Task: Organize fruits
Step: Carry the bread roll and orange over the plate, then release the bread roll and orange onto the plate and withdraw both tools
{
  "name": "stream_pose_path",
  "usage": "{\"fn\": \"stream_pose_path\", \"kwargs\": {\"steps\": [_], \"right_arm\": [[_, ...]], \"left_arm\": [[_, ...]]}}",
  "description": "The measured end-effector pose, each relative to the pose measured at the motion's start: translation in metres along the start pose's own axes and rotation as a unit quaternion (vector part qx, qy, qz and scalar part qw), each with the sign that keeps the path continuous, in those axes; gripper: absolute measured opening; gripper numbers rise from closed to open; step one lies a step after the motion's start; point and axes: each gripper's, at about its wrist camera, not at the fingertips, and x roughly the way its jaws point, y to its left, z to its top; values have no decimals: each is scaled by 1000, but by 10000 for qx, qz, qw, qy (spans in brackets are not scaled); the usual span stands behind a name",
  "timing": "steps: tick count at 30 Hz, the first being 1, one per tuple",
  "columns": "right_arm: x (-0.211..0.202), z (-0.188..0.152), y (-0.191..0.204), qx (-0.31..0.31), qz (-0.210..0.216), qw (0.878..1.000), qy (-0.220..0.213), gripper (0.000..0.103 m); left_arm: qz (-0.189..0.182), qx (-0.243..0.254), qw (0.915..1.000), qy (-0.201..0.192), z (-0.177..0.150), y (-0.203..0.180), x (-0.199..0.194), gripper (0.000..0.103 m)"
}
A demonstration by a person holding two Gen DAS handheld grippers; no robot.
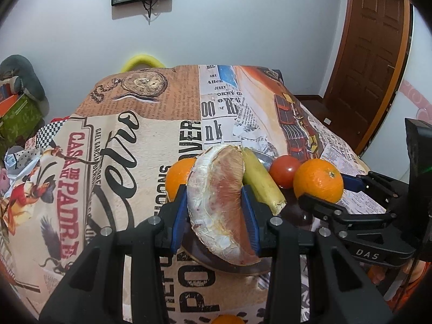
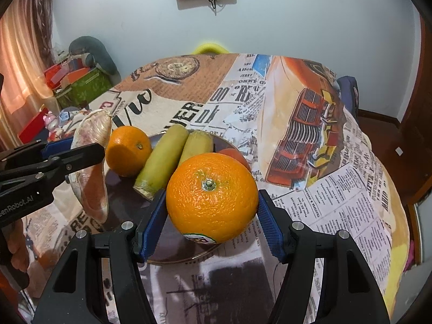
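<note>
My left gripper (image 1: 216, 213) is shut on a peeled pomelo wedge (image 1: 218, 202), held over the near left part of a dark plate (image 1: 205, 259). My right gripper (image 2: 212, 216) is shut on a large orange (image 2: 212, 197) with a sticker, held over the plate's (image 2: 127, 202) near right side. On the plate lie another orange (image 2: 127, 156), two yellow-green banana pieces (image 2: 162, 159) and a red tomato (image 1: 283, 170). In the right wrist view the left gripper (image 2: 81, 149) and pomelo wedge (image 2: 93, 167) show at the left. In the left wrist view the right gripper (image 1: 326, 189) and its orange (image 1: 318, 181) show at the right.
The table wears a printed newspaper-style cloth (image 1: 135, 148). A third orange (image 1: 226, 318) peeks at the bottom edge of the left wrist view. A yellow chair back (image 1: 141, 62) stands behind the table. Boxes and clutter (image 2: 78, 81) sit at the left, a wooden door (image 1: 372, 54) at the right.
</note>
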Motion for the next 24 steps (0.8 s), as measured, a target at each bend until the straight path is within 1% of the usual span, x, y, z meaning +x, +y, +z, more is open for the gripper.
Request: {"fn": "stream_pose_path", "kwargs": {"steps": [3,6,7,12,16,21,24], "right_arm": [[7,-2,-2,16,-6,10000,65,62],[8,-1,-2,-11,-4,10000,46,62],[9,-1,-1,13,-71,10000,12,62],[15,-6,2,-43,-76,9999,132,62],[18,-8,-2,95,119,9997,193,62],[18,-8,-1,54,110,9997,233,63],[19,-7,-1,55,110,9996,271,63]], "left_arm": [[54,61,10000,37,0,-1,7,39],[90,111,9999,86,-1,-3,13,39],[94,114,9998,106,-2,-3,15,39],[165,126,9996,185,-6,-4,23,39],[222,169,9994,189,-6,-5,24,39],[280,191,9993,186,-7,-6,26,39],[280,198,9992,212,-7,-5,26,42]]}}
